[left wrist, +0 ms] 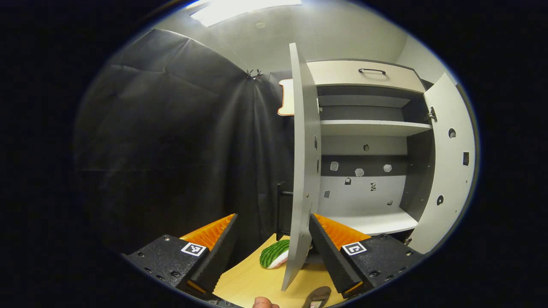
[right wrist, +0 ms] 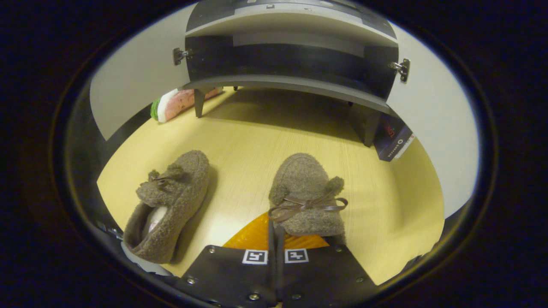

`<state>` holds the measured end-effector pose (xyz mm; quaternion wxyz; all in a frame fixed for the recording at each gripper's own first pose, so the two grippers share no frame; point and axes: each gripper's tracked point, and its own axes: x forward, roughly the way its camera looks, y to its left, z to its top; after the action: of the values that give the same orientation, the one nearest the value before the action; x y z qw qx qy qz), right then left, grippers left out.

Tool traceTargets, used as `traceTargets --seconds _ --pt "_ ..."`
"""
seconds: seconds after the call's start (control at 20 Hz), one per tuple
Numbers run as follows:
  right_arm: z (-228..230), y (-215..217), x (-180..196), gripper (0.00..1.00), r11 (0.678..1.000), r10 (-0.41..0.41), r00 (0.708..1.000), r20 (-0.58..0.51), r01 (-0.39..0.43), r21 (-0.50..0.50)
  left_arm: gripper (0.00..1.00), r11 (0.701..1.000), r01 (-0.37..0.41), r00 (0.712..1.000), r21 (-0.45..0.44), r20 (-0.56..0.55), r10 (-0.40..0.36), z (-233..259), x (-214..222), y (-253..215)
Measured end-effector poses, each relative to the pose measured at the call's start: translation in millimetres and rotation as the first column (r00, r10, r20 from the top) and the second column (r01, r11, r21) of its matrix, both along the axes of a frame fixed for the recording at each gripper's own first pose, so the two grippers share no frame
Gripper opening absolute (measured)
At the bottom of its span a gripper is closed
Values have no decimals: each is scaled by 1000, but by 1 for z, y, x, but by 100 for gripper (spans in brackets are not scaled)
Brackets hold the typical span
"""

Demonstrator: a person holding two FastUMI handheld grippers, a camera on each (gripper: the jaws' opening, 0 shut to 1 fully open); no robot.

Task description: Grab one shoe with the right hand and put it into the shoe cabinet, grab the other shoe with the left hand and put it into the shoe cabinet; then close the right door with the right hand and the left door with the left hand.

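Brown fuzzy shoes lie on the yellow wooden floor (right wrist: 239, 141) in front of the open shoe cabinet (right wrist: 291, 81). In the right gripper view, the right gripper (right wrist: 274, 233) points down at the near end of the right shoe (right wrist: 306, 194), fingers together, seemingly pinching its heel edge. That shoe's toe points away toward the cabinet, bow on top. Left of it, the other shoe (right wrist: 169, 205) lies lengthwise, toe far and tilted slightly right. A dark label (right wrist: 394, 139) under the cabinet is unreadable. In the left gripper view, the left gripper (left wrist: 272, 239) is raised and level, fingers apart, facing the left door (left wrist: 302, 179).
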<state>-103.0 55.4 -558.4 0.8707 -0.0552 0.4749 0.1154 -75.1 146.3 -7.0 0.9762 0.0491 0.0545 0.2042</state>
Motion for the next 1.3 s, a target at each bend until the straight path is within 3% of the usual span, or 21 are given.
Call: traceTargets --seconds 0.2,0.35,0.55,0.8,1.0,1.3 --pt "51 -1 19 0 998 -19 996 93 14 54 99 1000 29 1000 6 0 -29 -3 7 -12" --pt "112 4 59 0 994 -39 976 214 16 112 100 999 42 999 8 -17 -42 -11 12 -19" --pt "206 8 126 1 986 -81 916 394 15 168 100 999 52 998 -12 -16 -53 -17 15 -25" --pt "295 11 219 0 979 -120 836 536 8 206 99 1000 20 1000 -3 -6 -20 -17 11 -16" --pt "323 0 296 1 980 -150 800 581 44 192 99 1000 -16 1000 -5 6 16 -18 2 -7" --pt "314 -7 383 1 977 -190 813 550 102 186 99 989 -148 989 1 0 148 -25 -25 22"
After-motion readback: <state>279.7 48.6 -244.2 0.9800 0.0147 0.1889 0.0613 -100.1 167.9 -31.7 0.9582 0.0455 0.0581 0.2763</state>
